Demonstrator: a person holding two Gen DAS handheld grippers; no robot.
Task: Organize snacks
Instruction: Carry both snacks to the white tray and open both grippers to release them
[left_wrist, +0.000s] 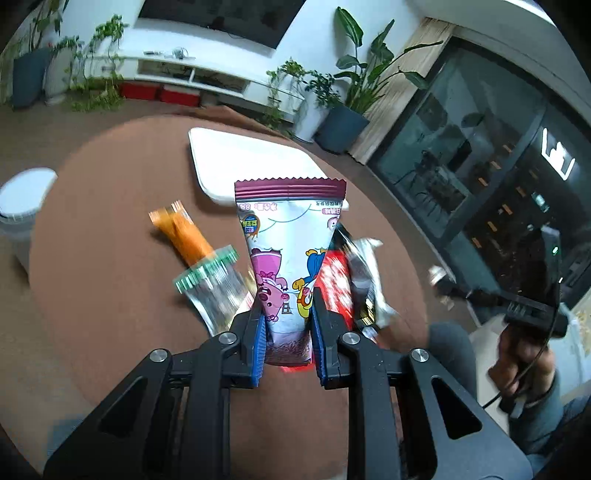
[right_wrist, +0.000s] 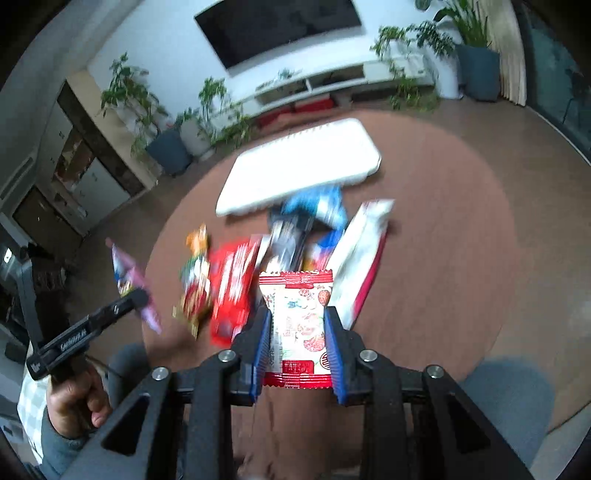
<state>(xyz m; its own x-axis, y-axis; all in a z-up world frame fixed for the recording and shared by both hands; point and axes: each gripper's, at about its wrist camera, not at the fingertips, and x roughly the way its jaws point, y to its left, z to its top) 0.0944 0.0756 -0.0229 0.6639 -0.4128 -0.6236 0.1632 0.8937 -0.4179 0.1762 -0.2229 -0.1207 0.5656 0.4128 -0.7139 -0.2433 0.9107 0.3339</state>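
Observation:
My left gripper (left_wrist: 287, 314) is shut on a silver and purple cartoon snack packet (left_wrist: 290, 254), held upright above the round brown table (left_wrist: 110, 295). My right gripper (right_wrist: 298, 317) is shut on a red and white snack packet (right_wrist: 298, 314), also lifted off the table. Below lie loose snacks: an orange stick pack (left_wrist: 184, 232), a green-edged clear pack (left_wrist: 214, 291), a red pack (right_wrist: 232, 284), a white and red pack (right_wrist: 360, 258) and a blue pack (right_wrist: 317, 206). A white tray (right_wrist: 299, 173) sits at the far side of the table; it also shows in the left wrist view as the white tray (left_wrist: 251, 162).
A white bin (left_wrist: 22, 206) stands on the floor left of the table. Potted plants (left_wrist: 354, 96) and a low white TV shelf (left_wrist: 184, 70) line the far wall. A hand (right_wrist: 74, 398) holds the other gripper's handle at the lower left of the right wrist view.

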